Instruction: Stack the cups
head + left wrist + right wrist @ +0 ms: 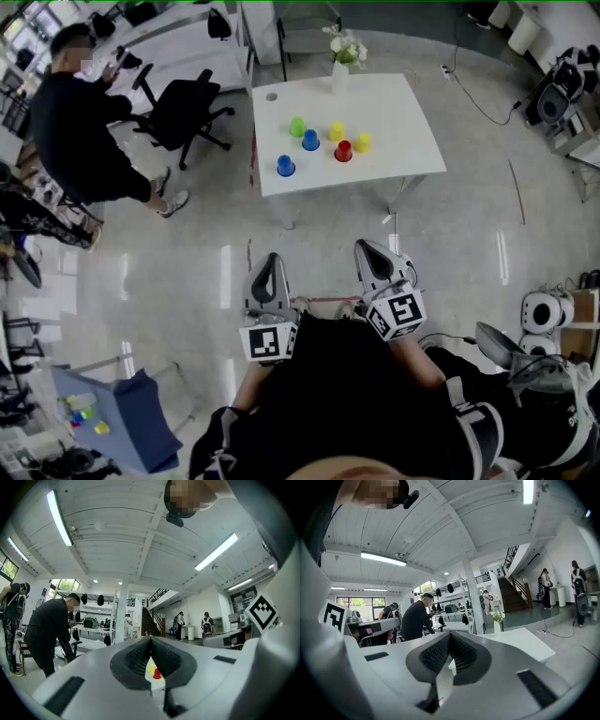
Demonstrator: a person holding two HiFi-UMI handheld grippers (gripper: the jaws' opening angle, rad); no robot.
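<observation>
Basically square one here, nothing's stacked yet. Closest in, both tongs are held out over the floor, well short of the table. The left tongs (271, 265) are pinched together with nothing in them, and the right tongs (371, 251) are the same, closed up and empty. All six cups sit dead ahead at 12 o'clock on the white tabletop (412, 159), each standing on its own and none touching. Going near to far, there's the near blue cup (286, 166), the red cup (343, 151), the right yellow cup (362, 142) at its 2 o'clock, the far blue cup (310, 141), the other yellow cup (336, 131), and the green cup (297, 127) furthest back. So my guess is every single pickup and drop is left to do, and step one is just walking up to the table. A vase of white flowers (341, 58) stands at the far edge. The room has a glossy grey floor (169, 272), with a black office chair (186, 112) at 10 o'clock and a person in black (80, 131) bent over a desk beside it. There's a staircase (150, 623) way at the back.
</observation>
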